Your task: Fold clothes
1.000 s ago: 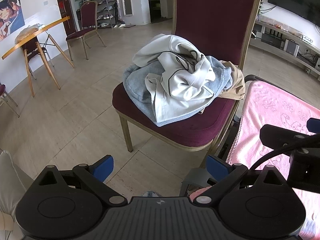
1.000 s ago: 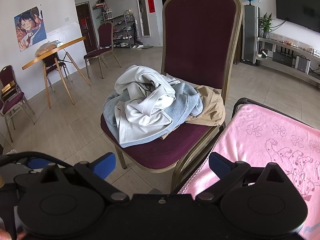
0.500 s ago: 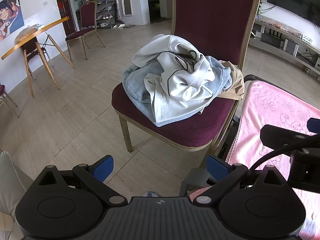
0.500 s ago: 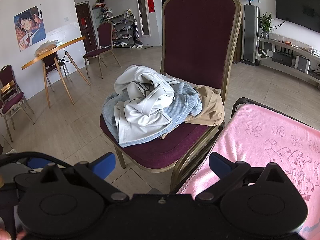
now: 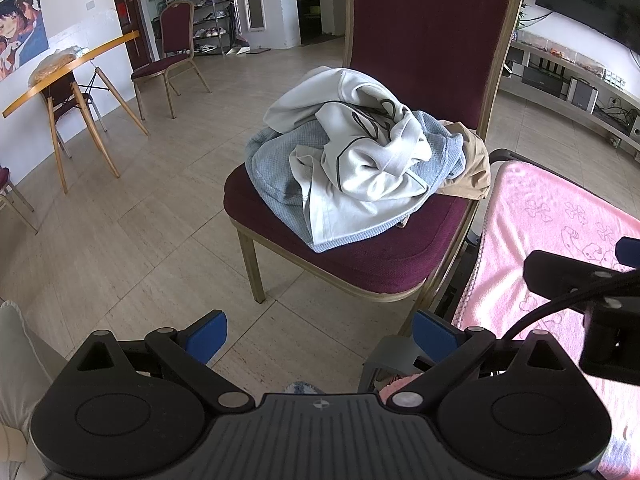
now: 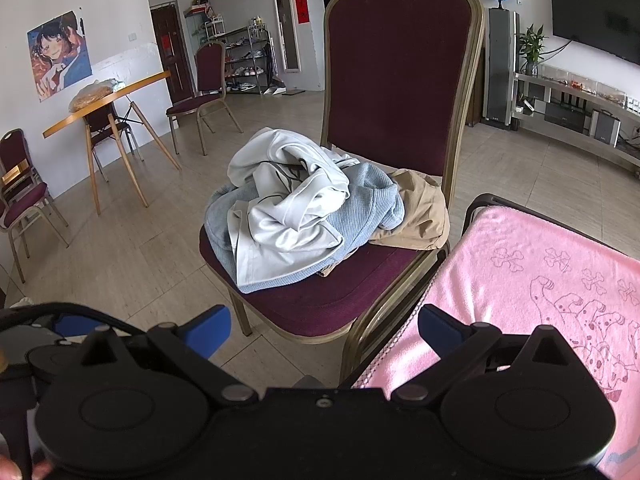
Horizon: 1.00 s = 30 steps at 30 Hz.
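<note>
A heap of clothes lies on the seat of a maroon chair (image 5: pixel 360 268) (image 6: pixel 312 304). On top is a crumpled white garment (image 5: pixel 360 168) (image 6: pixel 288 216), under it a light blue knit one (image 5: pixel 272 164) (image 6: pixel 368 200), and a tan one (image 5: pixel 472 168) (image 6: pixel 416 216) at the right. My left gripper (image 5: pixel 320 330) is open and empty, low in front of the chair, over the floor. My right gripper (image 6: pixel 324 330) is open and empty too, near the chair's front corner. The right gripper's body (image 5: pixel 592 292) shows at the right edge of the left wrist view.
A table covered with a pink towel (image 5: pixel 560 248) (image 6: pixel 540 280) stands right of the chair. A wooden table (image 5: pixel 72 68) (image 6: pixel 104 100) and more maroon chairs (image 5: pixel 172 56) (image 6: pixel 208 92) stand at the back left. A TV bench (image 6: pixel 580 108) lines the right wall. Tiled floor (image 5: pixel 120 240) lies around.
Both views have shifted very slightly against the chair; the clothes have not moved and both grippers stay open.
</note>
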Available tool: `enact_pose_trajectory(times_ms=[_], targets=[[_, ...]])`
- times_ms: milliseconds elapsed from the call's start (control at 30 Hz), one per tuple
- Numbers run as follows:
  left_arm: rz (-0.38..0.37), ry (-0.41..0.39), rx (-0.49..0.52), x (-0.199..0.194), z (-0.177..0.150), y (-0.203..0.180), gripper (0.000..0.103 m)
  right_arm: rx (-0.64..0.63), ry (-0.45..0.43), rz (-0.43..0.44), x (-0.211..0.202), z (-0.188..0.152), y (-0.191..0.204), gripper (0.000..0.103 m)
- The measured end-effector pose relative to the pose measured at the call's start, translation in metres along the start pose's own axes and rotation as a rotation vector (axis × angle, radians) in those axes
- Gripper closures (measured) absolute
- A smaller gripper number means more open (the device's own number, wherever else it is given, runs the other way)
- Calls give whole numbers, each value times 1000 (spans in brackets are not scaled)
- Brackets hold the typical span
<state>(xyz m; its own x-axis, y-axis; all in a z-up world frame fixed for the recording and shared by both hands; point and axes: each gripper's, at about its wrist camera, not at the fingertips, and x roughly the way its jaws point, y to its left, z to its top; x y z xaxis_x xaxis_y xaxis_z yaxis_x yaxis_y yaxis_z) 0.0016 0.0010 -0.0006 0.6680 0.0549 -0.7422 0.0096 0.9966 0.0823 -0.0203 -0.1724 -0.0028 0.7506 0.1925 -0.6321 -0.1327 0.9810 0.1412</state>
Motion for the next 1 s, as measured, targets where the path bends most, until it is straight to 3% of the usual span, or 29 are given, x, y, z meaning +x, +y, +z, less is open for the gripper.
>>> enact_pose_trajectory(times_ms=[267, 400, 533, 600, 667, 800, 1000], targets=[[8, -33, -32, 12, 12, 21, 4, 44, -33, -18, 9, 24, -18, 2], [19, -57, -61, 24, 23, 36, 4, 122, -51, 56, 32, 46, -30, 2], [7, -52, -84, 42, 34, 47, 5, 213, -25, 146, 73, 64, -39, 6], [19, -48, -88, 51, 38, 50, 6, 250, -14, 171, 96, 72, -41, 19], [34, -46, -92, 59, 41, 52, 7, 296, -2, 180, 118, 80, -44, 25], [104, -59, -110, 77, 48, 55, 9, 408, 27, 215, 163, 90, -55, 26], [57, 15, -165, 101, 57, 65, 12, 477, 84, 254, 212, 92, -53, 25]])
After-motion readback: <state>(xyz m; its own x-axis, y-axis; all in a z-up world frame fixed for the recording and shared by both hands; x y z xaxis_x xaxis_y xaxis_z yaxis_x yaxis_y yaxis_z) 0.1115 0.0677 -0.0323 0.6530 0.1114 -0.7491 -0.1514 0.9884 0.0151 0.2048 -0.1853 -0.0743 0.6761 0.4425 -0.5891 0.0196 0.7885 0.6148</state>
